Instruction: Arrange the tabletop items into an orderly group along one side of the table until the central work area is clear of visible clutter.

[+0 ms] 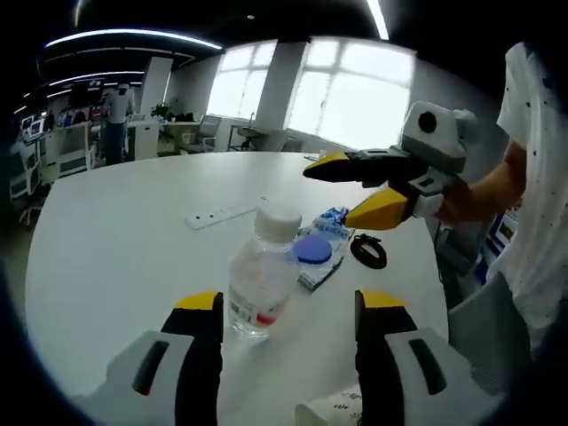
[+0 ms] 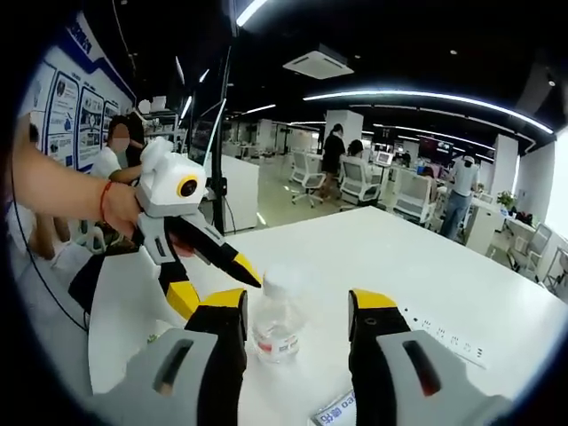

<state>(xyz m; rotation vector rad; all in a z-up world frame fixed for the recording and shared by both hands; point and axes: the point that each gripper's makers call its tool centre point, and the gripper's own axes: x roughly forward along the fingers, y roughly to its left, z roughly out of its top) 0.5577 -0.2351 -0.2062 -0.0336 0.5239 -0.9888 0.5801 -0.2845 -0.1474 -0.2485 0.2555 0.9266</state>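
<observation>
If closed off-centre, likely to knock over rather than grip: bottle (image 1: 260, 280) upright on the white table (image 1: 115, 231), just ahead of the left gripper (image 1: 291, 306), between its jaws' lines but not yet between the pads. Jaws wide, holding nothing. Tall, narrow and light by the look of it, so probably quick to topple and roll toward the table edge after a glancing touch on one side.

Seen from the right gripper view, same bottle (image 2: 277, 328) just past the right gripper (image 2: 299, 300), also spread wide and empty. Left gripper (image 2: 220, 291) reaching in from the other side, its yellow tip close to the bottle's shoulder. Second risk here: two tools converging on one item, with a chance of jaws clashing or pushing the bottle between them.

As for contents: clear plastic, white cap on, red-marked label low on the side; liquid level too hard to read. Capped, so little danger of a spill even if tipped.

Further out in the left gripper view: blue round lid (image 1: 312, 250) lying on a blue-and-white packet (image 1: 327, 232), touching or nearly touching the bottle's far side, hence liable to be dragged along. Beside it a black ring (image 1: 368, 250), under the open right gripper (image 1: 328, 197). Beyond, a white power strip (image 1: 222, 213), flat and well apart.
</observation>
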